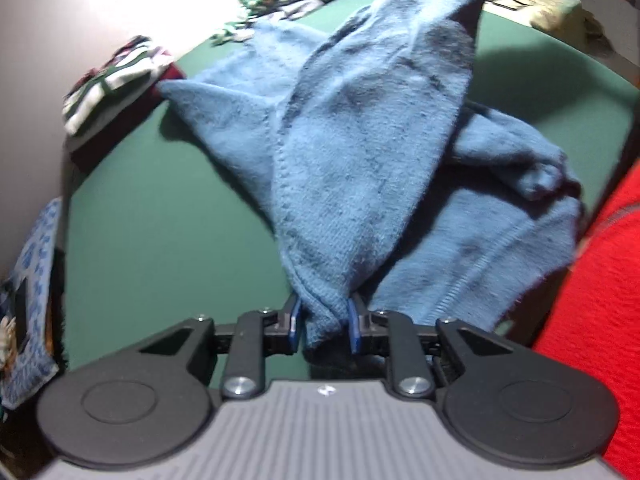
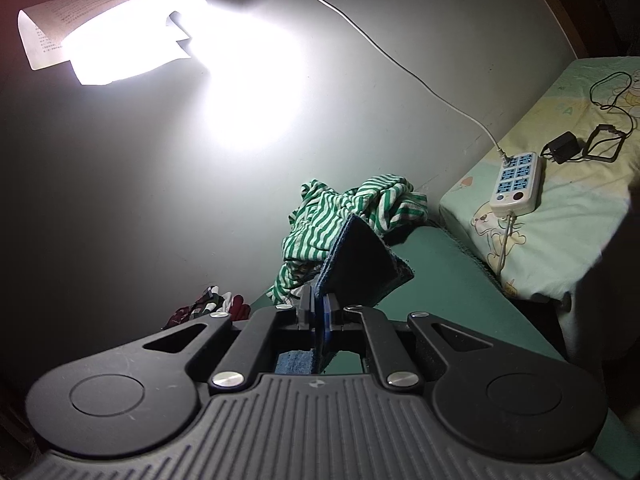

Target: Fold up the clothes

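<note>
A blue knit sweater [image 1: 360, 128] lies partly on the green table [image 1: 152, 216] and is partly lifted. My left gripper [image 1: 325, 322] is shut on a bunched edge of it, and the cloth rises from the jaws toward the upper right. In the right wrist view my right gripper [image 2: 319, 312] is shut on another edge of the blue sweater [image 2: 360, 264], which stands up as a dark flap above the jaws.
A green-and-white striped garment [image 2: 340, 216] is heaped at the table's far side by the wall. Folded dark red and patterned clothes [image 1: 116, 84] lie at the left. A power strip [image 2: 518, 182] and cables rest on the bed [image 2: 560, 232] to the right. My red sleeve [image 1: 592, 312] is at right.
</note>
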`<state>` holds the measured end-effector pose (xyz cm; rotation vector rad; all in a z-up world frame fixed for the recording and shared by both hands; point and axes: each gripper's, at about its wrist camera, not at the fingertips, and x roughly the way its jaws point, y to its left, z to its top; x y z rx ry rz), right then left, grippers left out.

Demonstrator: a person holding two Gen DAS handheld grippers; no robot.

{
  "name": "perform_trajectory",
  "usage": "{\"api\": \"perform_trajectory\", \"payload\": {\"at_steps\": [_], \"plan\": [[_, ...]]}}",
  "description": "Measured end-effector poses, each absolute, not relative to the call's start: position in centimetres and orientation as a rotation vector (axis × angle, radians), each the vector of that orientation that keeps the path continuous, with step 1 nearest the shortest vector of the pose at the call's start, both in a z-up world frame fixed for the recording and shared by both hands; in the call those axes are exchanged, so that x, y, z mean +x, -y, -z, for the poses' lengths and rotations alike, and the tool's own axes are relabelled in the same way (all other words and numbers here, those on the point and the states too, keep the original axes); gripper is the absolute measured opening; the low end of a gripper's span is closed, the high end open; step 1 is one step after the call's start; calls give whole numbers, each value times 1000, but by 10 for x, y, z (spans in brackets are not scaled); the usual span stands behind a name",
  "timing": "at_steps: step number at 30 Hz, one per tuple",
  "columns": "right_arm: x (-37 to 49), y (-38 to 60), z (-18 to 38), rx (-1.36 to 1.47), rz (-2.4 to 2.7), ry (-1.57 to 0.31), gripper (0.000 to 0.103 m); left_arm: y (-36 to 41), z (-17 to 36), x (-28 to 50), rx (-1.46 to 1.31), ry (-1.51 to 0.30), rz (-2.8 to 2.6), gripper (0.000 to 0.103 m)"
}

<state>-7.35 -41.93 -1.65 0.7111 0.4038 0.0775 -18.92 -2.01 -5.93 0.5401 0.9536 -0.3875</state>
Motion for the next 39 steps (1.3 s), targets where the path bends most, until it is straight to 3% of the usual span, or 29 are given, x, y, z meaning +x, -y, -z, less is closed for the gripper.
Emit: {"api": "perform_trajectory", "payload": {"at_steps": [11,15,18,19,23,34,37,39], "plan": [[-73,434,47,699,66,-478,4,19,70,-187,571,-1000,452,22],[-65,434,46,670,45,-496,5,16,68,-187,578,-984,462,35],[-52,427,64,600,52,-616,8,16,68,-186,588,-980,452,35],[-52,423,67,600,34,-642,11,16,68,-185,592,-980,448,35],[-56,405,77,615,-44,-736,40,17,69,-184,606,-976,433,35],[-67,354,105,648,-266,-989,39,18,70,-180,614,-969,414,36],[-68,358,100,651,-270,-956,37,18,71,-179,594,-985,420,35],[-69,361,97,653,-272,-931,13,17,73,-178,576,-1004,426,29]]}}
